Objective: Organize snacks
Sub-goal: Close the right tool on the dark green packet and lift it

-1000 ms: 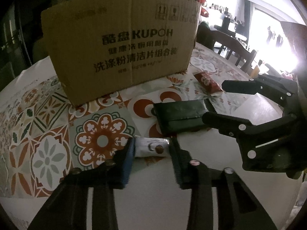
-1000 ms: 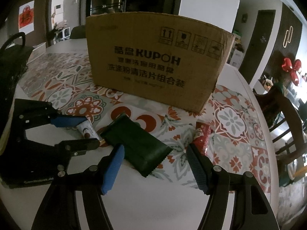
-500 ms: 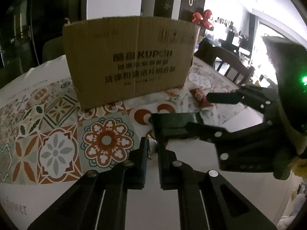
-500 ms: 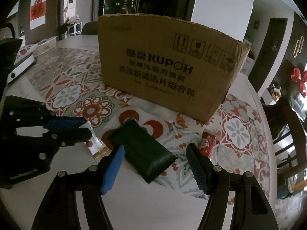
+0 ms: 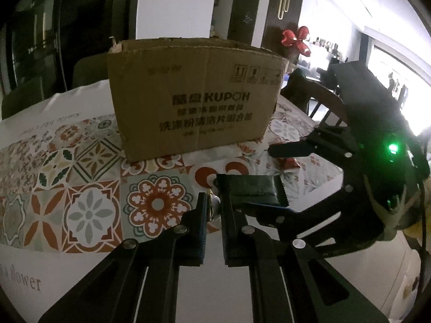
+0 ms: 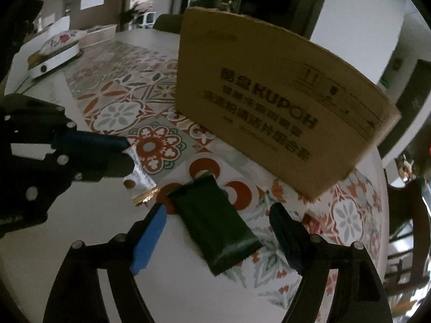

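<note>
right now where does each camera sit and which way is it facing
Left wrist: on the left gripper, looking along its fingers at the box; its jaws pinch a small packet; the right gripper enters from the right.
Right wrist: on the right gripper, facing the box; its open jaws straddle the green packet; the left gripper shows at left.
Shared: box, both packets, patterned cloth.

My left wrist view looks forward low over the worktop [image 5: 89,158], facing the cardboard box [image 5: 194,97] squarely and close. My right wrist view sits further right, angled leftward (tilted too). Both share the box [image 6: 282,113], the dark green packet [image 5: 253,191] [image 6: 215,220] and each other's hand-held gripper.
</note>
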### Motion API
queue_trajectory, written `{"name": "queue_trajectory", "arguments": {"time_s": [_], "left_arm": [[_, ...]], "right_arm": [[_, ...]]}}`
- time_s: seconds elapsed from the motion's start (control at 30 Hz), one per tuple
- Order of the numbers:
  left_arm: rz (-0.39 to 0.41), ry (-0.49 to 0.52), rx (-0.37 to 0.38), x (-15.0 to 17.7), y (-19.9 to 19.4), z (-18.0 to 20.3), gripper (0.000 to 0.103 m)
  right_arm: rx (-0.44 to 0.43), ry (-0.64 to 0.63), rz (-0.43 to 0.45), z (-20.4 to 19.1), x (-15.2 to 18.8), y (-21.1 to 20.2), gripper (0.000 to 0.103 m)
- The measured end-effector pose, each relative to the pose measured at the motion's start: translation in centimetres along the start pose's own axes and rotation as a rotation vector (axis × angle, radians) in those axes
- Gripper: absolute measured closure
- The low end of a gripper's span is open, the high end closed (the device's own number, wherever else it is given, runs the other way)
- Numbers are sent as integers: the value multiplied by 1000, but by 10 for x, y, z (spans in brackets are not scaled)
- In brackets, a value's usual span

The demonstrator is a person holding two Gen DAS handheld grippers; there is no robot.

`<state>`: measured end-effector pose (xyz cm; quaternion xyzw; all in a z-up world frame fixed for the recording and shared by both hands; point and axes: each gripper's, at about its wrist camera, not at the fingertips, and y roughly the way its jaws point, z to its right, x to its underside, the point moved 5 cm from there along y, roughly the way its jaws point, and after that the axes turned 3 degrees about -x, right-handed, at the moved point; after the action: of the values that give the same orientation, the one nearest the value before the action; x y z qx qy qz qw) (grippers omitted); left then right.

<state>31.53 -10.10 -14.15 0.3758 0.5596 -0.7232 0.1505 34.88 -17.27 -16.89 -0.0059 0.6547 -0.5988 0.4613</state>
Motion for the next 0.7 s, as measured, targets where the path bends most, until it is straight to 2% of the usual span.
{"name": "queue_trajectory", "arguments": {"time_s": [0.13,0.43,0.57,0.7], "left_arm": [[3,-11,-8,-1,0,-1,92],[6,-14,-32,-1,1,-4,92],[8,-11,-32,-2,0,-4,92],[10,-11,-37,-2,-1,-4,92]], "right_arm": [[-60,-36,-41,-1,-4,14,24],[-89,-28,-75,0,-2,30,25],[-116,-11,-80,-2,0,31,40],[-125,-5,-73,-5,1,30,48]]}}
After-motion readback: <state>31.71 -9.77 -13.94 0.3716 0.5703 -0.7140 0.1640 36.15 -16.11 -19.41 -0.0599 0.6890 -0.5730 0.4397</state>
